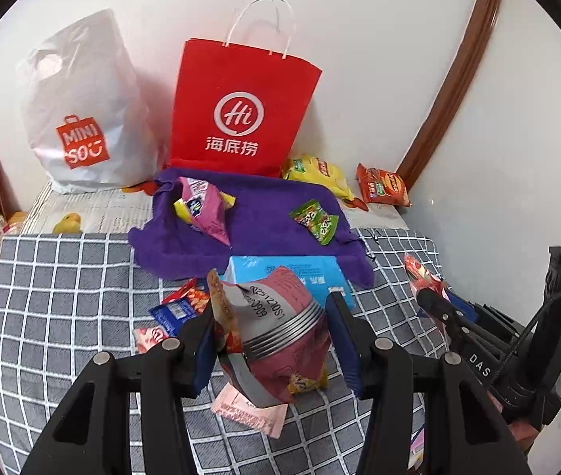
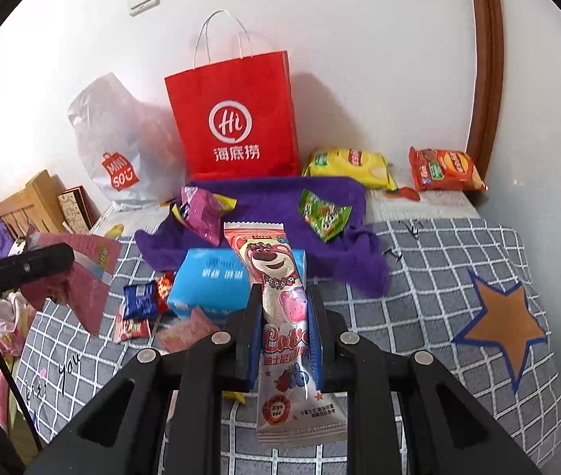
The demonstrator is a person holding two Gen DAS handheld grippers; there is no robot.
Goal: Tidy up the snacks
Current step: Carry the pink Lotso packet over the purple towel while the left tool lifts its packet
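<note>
My left gripper (image 1: pixel 268 312) is shut on a crumpled maroon snack bag (image 1: pixel 280 340) with grey stripes, lifted above the checked bed sheet (image 1: pixel 74 301). That bag (image 2: pixel 90 281) also shows at the left edge of the right wrist view. My right gripper (image 2: pixel 284 297) is shut on a long pink bear-print packet (image 2: pixel 276 269), which stands upright between the pads. A red paper bag (image 1: pixel 241 111) and a white plastic bag (image 1: pixel 82 111) stand against the wall. Loose packets lie on a purple towel (image 1: pixel 264 233).
A blue tissue pack (image 1: pixel 296 273) lies at the towel's near edge. On the towel are a pink packet (image 1: pixel 205 206) and a green one (image 1: pixel 316 221). Yellow chips (image 2: pixel 348 166) and orange chips (image 2: pixel 443 170) rest by the wall. Small packets (image 2: pixel 142 301) litter the sheet.
</note>
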